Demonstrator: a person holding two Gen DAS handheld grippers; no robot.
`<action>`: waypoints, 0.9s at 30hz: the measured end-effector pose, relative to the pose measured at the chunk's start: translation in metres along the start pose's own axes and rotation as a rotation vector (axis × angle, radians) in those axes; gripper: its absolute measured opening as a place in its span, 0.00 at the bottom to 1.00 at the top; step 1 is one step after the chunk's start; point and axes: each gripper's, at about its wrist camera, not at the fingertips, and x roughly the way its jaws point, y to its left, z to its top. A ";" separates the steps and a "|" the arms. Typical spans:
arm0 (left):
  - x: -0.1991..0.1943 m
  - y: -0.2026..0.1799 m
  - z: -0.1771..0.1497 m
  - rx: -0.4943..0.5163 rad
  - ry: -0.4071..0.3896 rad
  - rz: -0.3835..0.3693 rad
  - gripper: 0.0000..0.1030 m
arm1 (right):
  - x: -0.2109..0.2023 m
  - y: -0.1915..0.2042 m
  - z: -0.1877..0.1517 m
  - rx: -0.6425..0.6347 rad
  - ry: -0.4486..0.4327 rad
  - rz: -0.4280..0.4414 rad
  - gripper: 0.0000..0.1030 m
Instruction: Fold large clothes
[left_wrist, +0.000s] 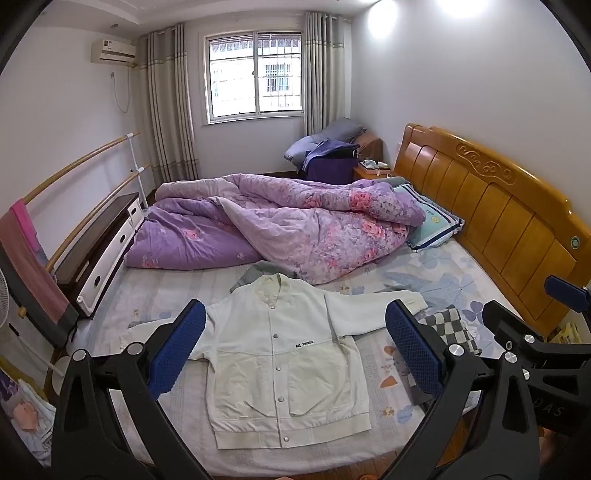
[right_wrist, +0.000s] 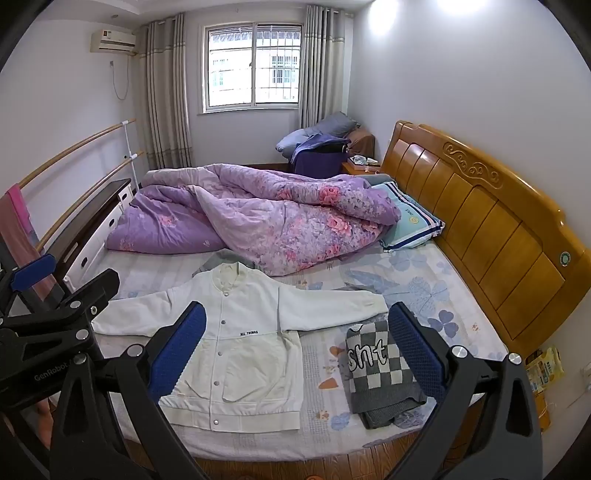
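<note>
White jacket (left_wrist: 284, 365) spread flat, front up, on the bed (left_wrist: 436, 266); collar far, hem at near edge, sleeves out sideways. Left gripper (left_wrist: 295, 347) and right gripper (right_wrist: 295, 350) hover above, jaws wide, empty. Left sits nearer the jacket's middle; right is offset toward the folded checked sweater (right_wrist: 380, 373).

Bright daylight from window (left_wrist: 255, 74), ceiling glare; sharp focus, fisheye-bent dark corners

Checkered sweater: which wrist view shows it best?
Right wrist: the folded checkered sweater lies whole between open fingers, lettering readable. Left wrist shows only a corner of it behind a blue finger pad.
</note>
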 end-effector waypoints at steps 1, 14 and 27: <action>0.001 0.003 -0.002 0.000 0.000 0.000 0.95 | 0.000 0.000 0.000 0.001 0.001 0.000 0.93; 0.010 0.011 -0.009 0.002 0.005 -0.004 0.95 | 0.004 0.006 0.001 0.006 0.008 -0.004 0.93; 0.012 0.013 -0.010 0.006 0.008 -0.002 0.95 | 0.005 0.004 0.000 0.006 0.014 -0.005 0.92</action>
